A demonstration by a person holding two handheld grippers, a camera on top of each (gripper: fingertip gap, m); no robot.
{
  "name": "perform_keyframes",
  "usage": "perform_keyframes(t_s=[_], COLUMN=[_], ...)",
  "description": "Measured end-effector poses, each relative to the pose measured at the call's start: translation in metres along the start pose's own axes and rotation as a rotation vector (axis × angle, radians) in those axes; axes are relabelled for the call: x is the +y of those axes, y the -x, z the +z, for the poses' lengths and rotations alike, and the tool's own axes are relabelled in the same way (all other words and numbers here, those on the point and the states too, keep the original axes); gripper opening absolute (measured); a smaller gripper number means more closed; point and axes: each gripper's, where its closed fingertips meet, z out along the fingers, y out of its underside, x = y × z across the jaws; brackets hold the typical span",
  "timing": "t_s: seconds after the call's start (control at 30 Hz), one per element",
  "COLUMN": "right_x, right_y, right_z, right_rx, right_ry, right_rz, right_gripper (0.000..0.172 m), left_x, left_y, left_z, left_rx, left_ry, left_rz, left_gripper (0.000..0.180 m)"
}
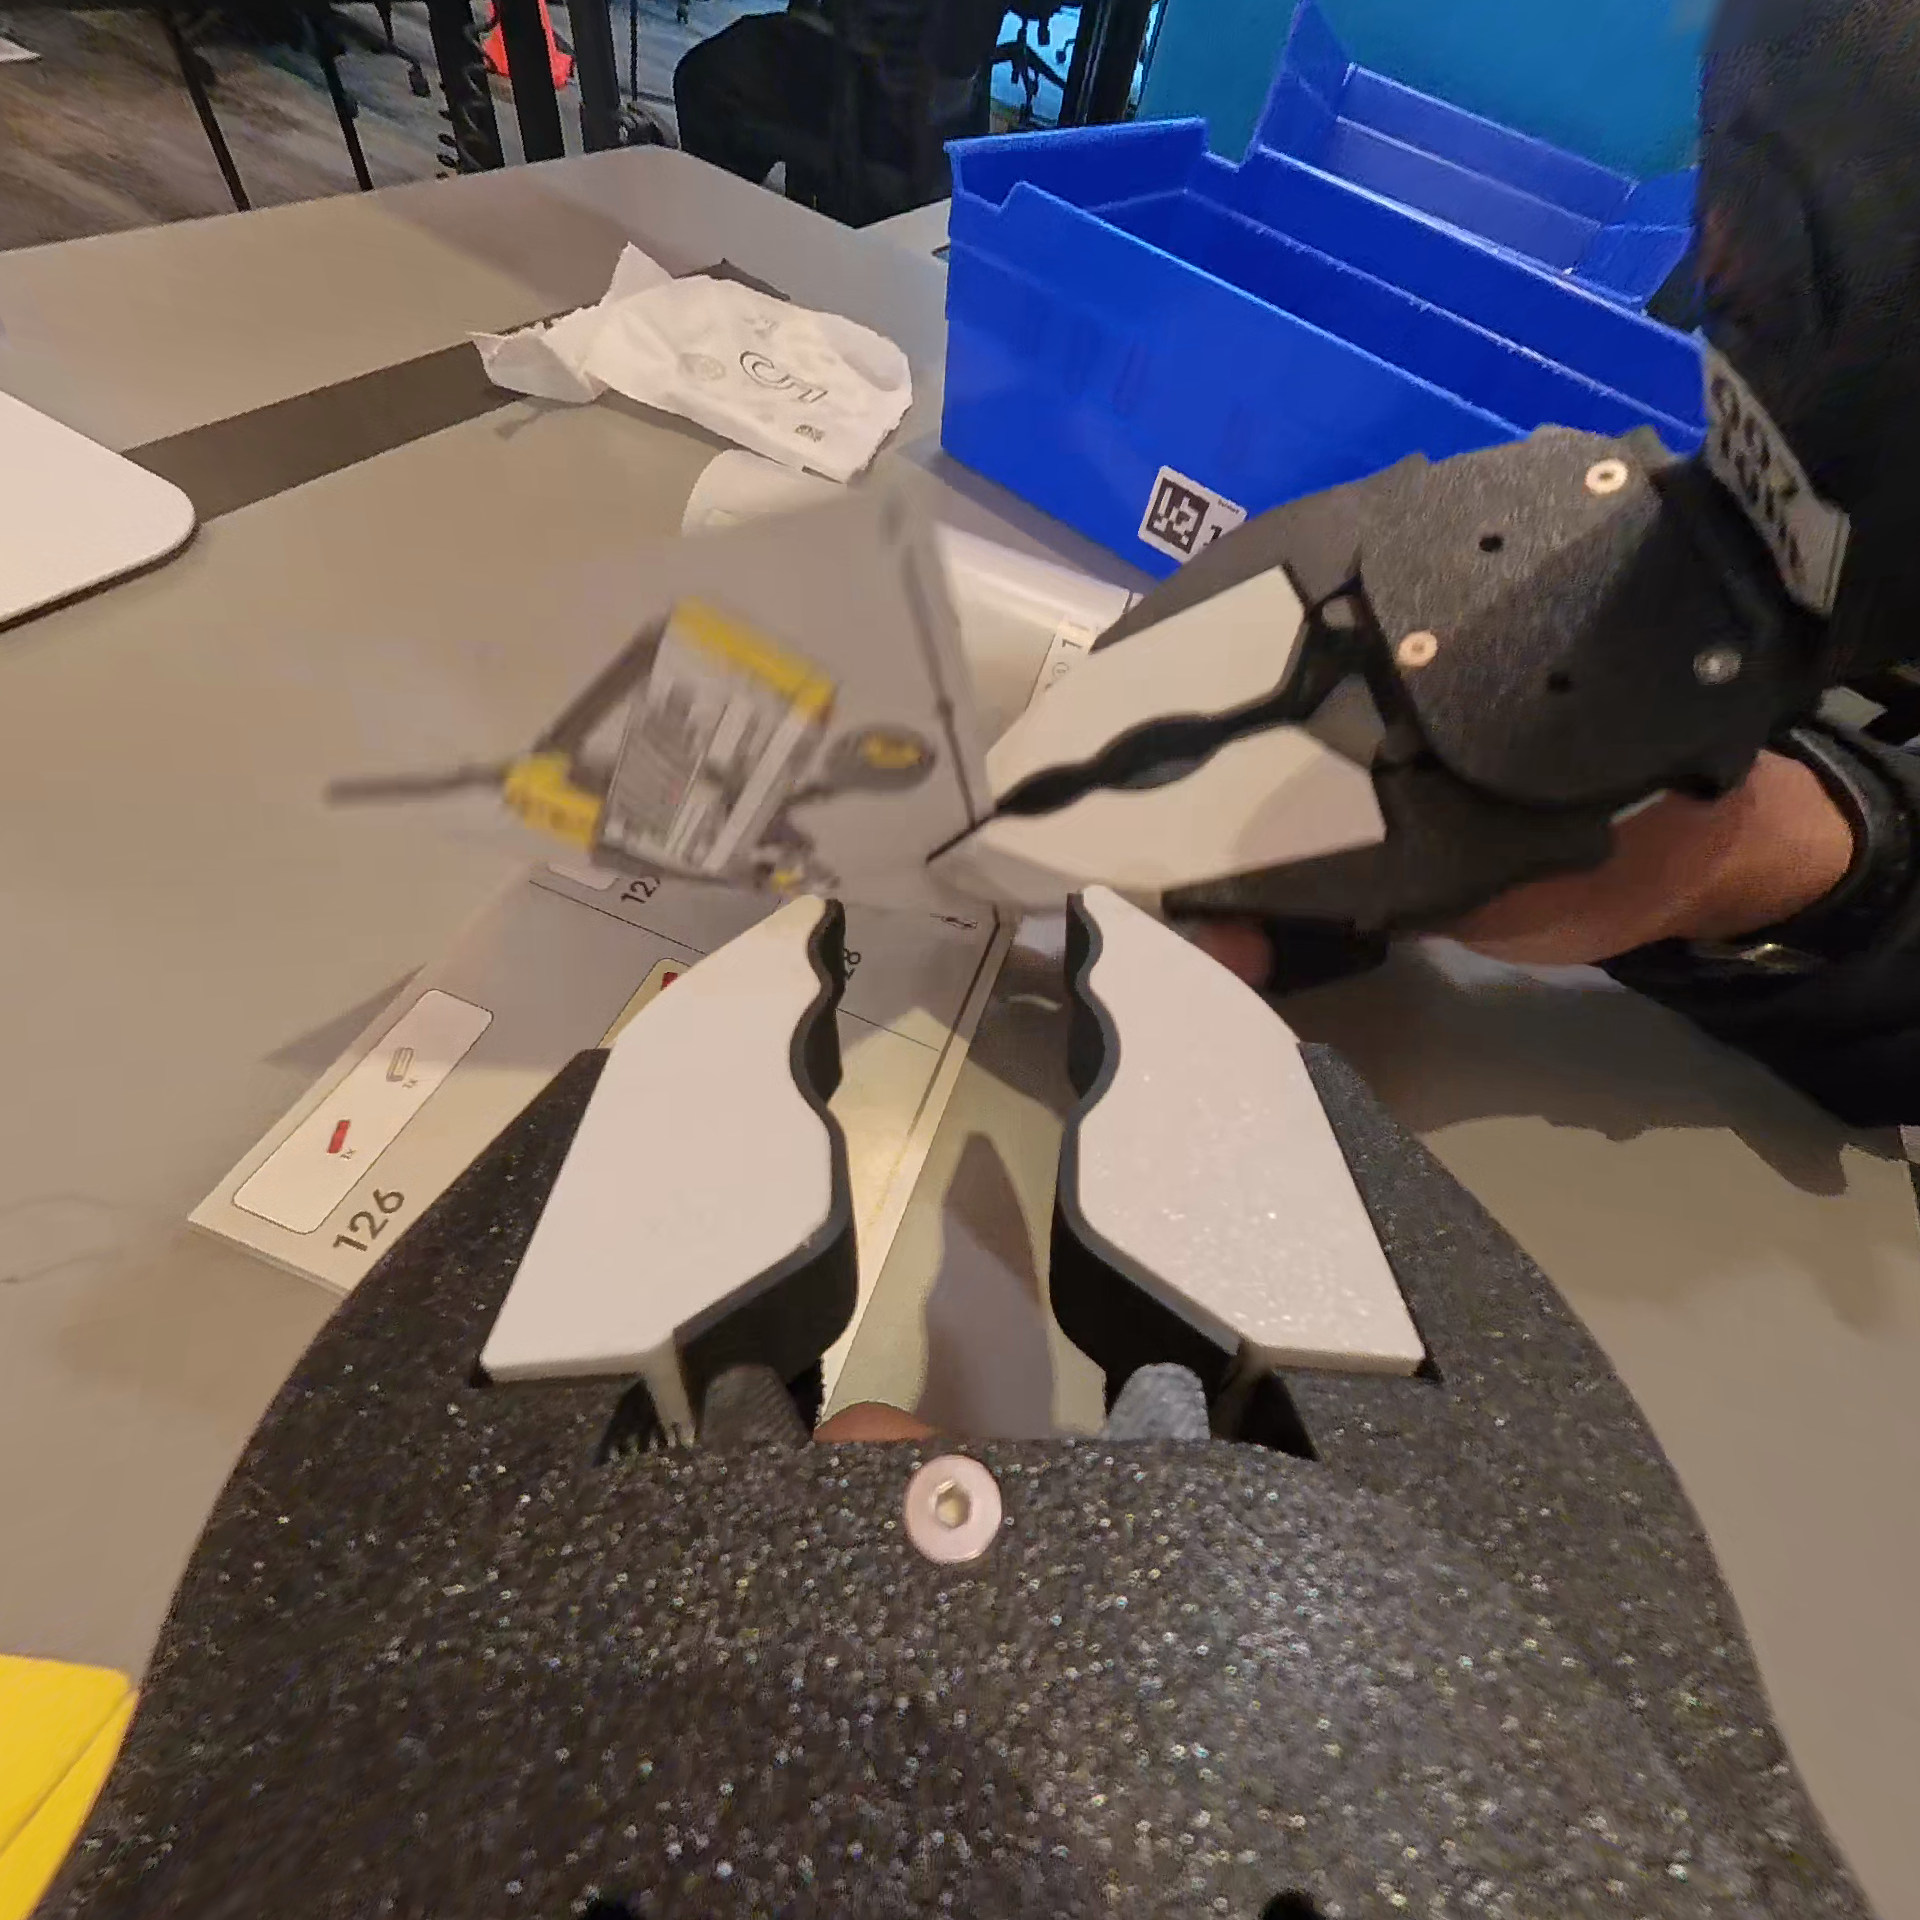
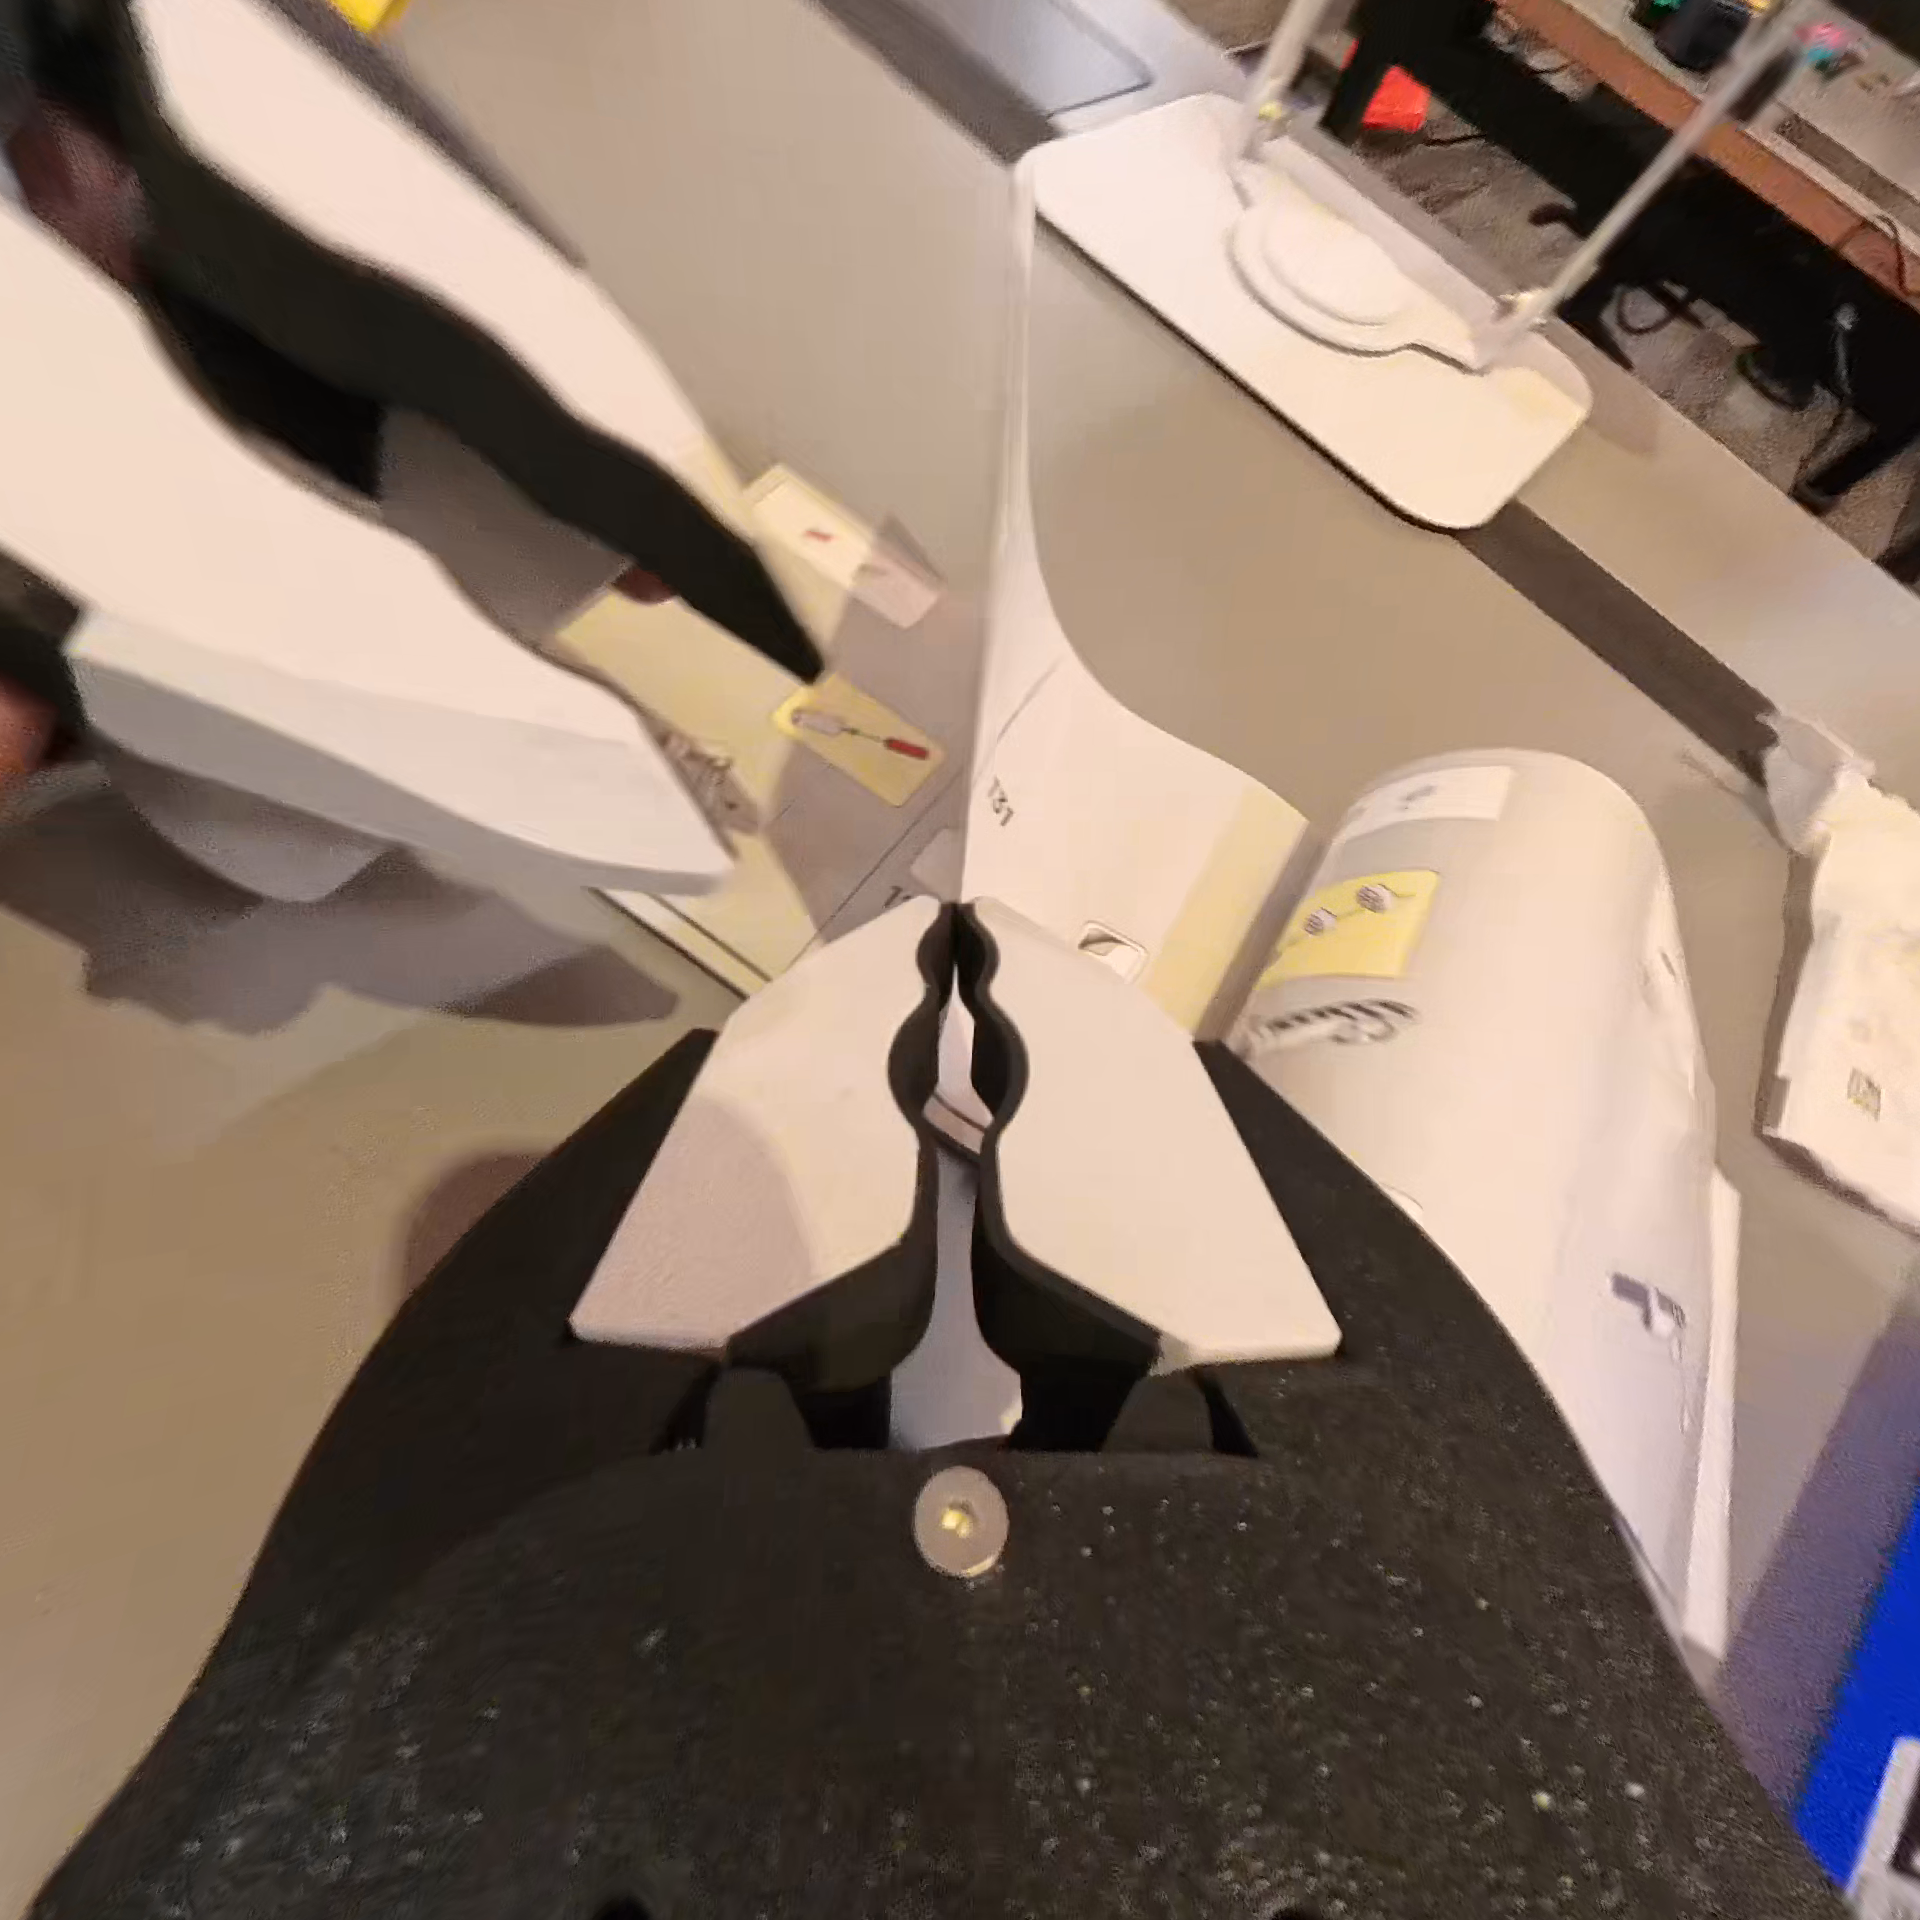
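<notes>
An open instruction booklet [image 1: 353, 1122] lies on the grey table [image 1: 312, 644]. My right gripper [image 2: 956, 909] is shut on the edge of one page [image 2: 1091, 748] and holds it raised above the booklet. In the left wrist view the right gripper [image 1: 935, 852] comes in from the right, and the lifted page [image 1: 675, 748] shows a blurred yellow and grey model picture. My left gripper [image 1: 951, 914] is open and empty, its fingers hovering over the booklet's lower pages near the spine. It also shows in the right wrist view [image 2: 769, 769] at upper left.
A blue bin [image 1: 1247, 343] stands at the back right. A crumpled white paper bag [image 1: 717, 364] lies behind the booklet. A white board [image 1: 73, 520] is at the left and a white stand base [image 2: 1299, 312] beyond. Curled booklet pages [image 2: 1455, 987] bulge on the right. Left tips to right tips: about 4 cm.
</notes>
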Motion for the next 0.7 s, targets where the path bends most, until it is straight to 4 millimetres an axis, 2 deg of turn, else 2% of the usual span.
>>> perform_keyframes(t_s=[0.17, 0.3, 0.37, 0.47, 0.7], right_x=[0.004, 0.020, 0.031, 0.046, 0.058], right_y=[-0.044, -0.079, -0.090, -0.093, -0.077], right_z=[-0.027, -0.055, -0.064, -0.069, -0.083], right_rx=[0.091, 0.176, 0.202, 0.205, 0.250], right_ry=[-0.112, -0.210, -0.227, -0.207, -0.164], right_rz=[0.276, 0.510, 0.596, 0.684, 0.661], right_gripper=[0.000, 0.000, 0.000, 0.003, 0.018], left_x=[0.006, 0.016, 0.020, 0.025, 0.030], left_y=[-0.002, -0.006, -0.008, -0.011, -0.014], left_z=[-0.003, -0.003, -0.001, 0.003, 0.012], left_rx=[-0.002, -0.001, 0.002, 0.009, 0.002], left_ry=[0.008, 0.037, 0.050, 0.067, 0.095], left_rz=[0.007, 0.033, 0.038, 0.042, 0.049], left_gripper=[0.041, 0.042, 0.042, 0.042, 0.042])
